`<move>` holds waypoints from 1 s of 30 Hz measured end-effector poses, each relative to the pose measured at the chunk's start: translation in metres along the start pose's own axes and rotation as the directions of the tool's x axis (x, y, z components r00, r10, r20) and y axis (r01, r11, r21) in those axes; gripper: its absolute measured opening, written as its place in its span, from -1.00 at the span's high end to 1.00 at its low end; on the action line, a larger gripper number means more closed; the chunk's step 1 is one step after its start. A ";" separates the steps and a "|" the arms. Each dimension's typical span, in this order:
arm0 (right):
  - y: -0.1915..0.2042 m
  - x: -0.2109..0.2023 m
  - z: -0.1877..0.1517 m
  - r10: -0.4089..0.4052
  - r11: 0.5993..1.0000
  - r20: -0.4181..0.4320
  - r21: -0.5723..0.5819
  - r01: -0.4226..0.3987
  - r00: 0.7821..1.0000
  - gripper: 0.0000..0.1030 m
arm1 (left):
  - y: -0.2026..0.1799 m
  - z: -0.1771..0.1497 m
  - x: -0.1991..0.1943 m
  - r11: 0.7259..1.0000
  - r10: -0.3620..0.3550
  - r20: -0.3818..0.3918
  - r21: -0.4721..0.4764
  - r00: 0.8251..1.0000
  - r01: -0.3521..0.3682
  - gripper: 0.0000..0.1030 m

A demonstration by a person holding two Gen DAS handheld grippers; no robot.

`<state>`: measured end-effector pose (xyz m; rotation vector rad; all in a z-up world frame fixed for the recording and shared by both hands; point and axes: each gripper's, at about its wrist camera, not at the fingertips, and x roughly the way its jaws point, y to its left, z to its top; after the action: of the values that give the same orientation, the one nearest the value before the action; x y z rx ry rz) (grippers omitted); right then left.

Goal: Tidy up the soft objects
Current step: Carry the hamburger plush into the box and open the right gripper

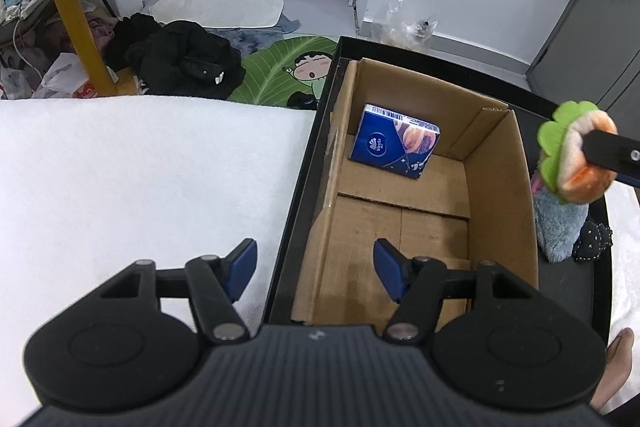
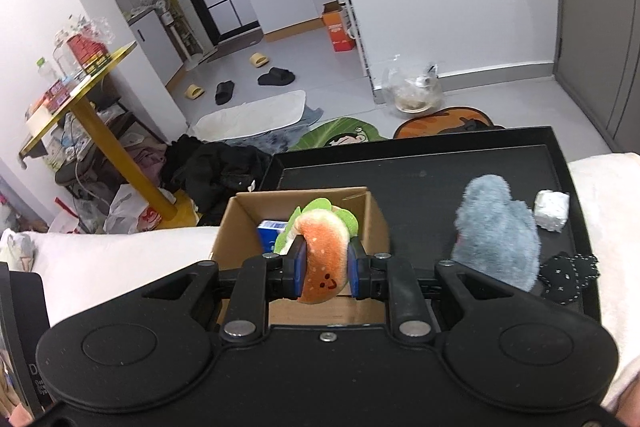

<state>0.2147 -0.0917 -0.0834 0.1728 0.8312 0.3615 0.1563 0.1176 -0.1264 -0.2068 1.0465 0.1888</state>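
Plush orange burger toy with green felt lettuce pinched in right gripper, centre frame, above open brown cardboard box; blue tissue pack half hidden behind. Left gripper spread wide, empty, lower frame.

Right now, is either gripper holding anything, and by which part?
The right gripper is shut on the plush burger, squeezing its orange bun from both sides. The left gripper is open and holds nothing.

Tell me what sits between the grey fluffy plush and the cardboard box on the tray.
Nothing: in the right wrist view only bare black tray separates the grey fluffy plush from the cardboard box.
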 end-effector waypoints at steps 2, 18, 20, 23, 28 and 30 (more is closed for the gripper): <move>0.006 0.002 -0.001 0.003 1.000 -0.009 -0.008 -0.003 1.000 0.60 | 0.002 0.000 0.001 1.000 -0.006 -0.005 -0.006 1.000 0.006 -0.14; 0.043 0.025 0.004 0.068 0.997 -0.049 -0.026 -0.070 0.996 0.56 | 0.010 -0.001 0.008 0.998 -0.043 -0.018 -0.039 0.999 0.042 0.81; 0.044 0.028 0.005 0.079 0.997 -0.054 -0.022 -0.080 0.995 0.31 | 0.011 -0.002 0.008 0.998 -0.043 -0.017 -0.039 0.999 0.043 0.81; 0.041 0.031 0.005 0.102 0.995 -0.067 -0.011 -0.103 0.993 0.16 | 0.010 -0.002 0.007 0.998 -0.045 -0.018 -0.043 0.999 0.045 0.81; 0.026 0.023 0.002 0.081 0.997 -0.070 -0.003 -0.082 0.994 0.03 | 0.010 -0.001 0.006 0.998 -0.040 -0.016 -0.046 0.999 0.039 0.81; 0.019 0.017 0.001 0.076 0.997 -0.066 -0.005 -0.076 0.995 0.03 | 0.010 -0.001 0.006 0.998 -0.037 -0.017 -0.041 0.999 0.036 0.80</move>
<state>0.2217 -0.0677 -0.0892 0.1863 0.8901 0.4439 0.1556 0.1269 -0.1327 -0.2647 1.0562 0.1754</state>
